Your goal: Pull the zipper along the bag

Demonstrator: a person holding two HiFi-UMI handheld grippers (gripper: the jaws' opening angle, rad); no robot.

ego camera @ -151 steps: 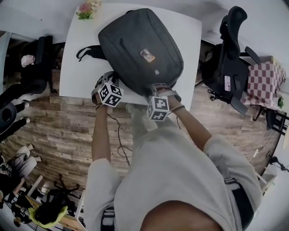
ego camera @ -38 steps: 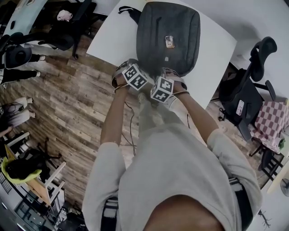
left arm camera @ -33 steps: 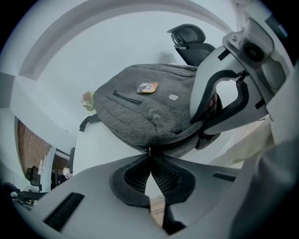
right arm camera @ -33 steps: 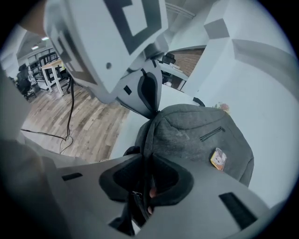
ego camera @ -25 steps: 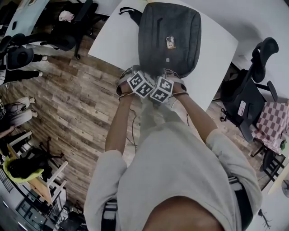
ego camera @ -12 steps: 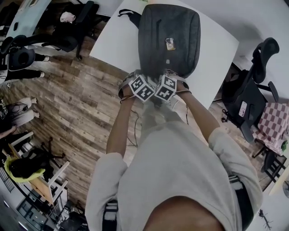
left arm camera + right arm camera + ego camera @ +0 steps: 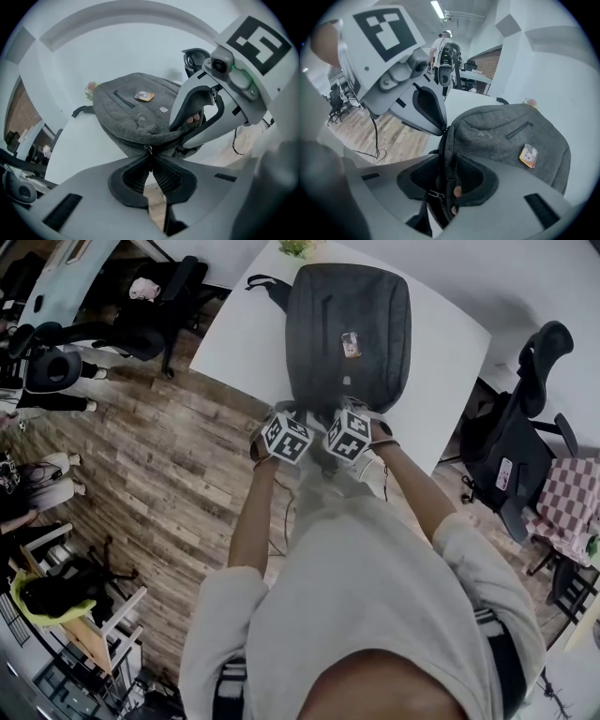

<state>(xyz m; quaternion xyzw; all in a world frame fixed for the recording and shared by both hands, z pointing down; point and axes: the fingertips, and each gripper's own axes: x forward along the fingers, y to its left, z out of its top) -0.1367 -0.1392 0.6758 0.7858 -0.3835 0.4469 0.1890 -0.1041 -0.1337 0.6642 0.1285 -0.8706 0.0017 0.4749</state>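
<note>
A dark grey backpack (image 7: pixel 347 334) lies flat on the white table (image 7: pixel 244 343), with an orange tag (image 7: pixel 350 343) on its front. Both grippers meet at its near edge. My left gripper (image 7: pixel 302 418) is shut on the zipper pull (image 7: pixel 148 151), right at the zip line of the backpack (image 7: pixel 131 112). My right gripper (image 7: pixel 343 418) is close beside it. In its own view the right gripper (image 7: pixel 446 180) is opening, the backpack (image 7: pixel 506 136) edge still between the pads. A second metal pull (image 7: pixel 433 193) hangs there.
Black office chairs stand right (image 7: pixel 525 427) and left (image 7: pixel 141 315) of the table. A small flower pot (image 7: pixel 298 247) sits at the far table edge. A bag strap (image 7: pixel 267 285) trails off the backpack's far left. Wooden floor lies below the near table edge.
Compared with six seconds ago, the left gripper has travelled along the bag's near edge toward the right gripper. In the last half second the two have drawn slightly apart.
</note>
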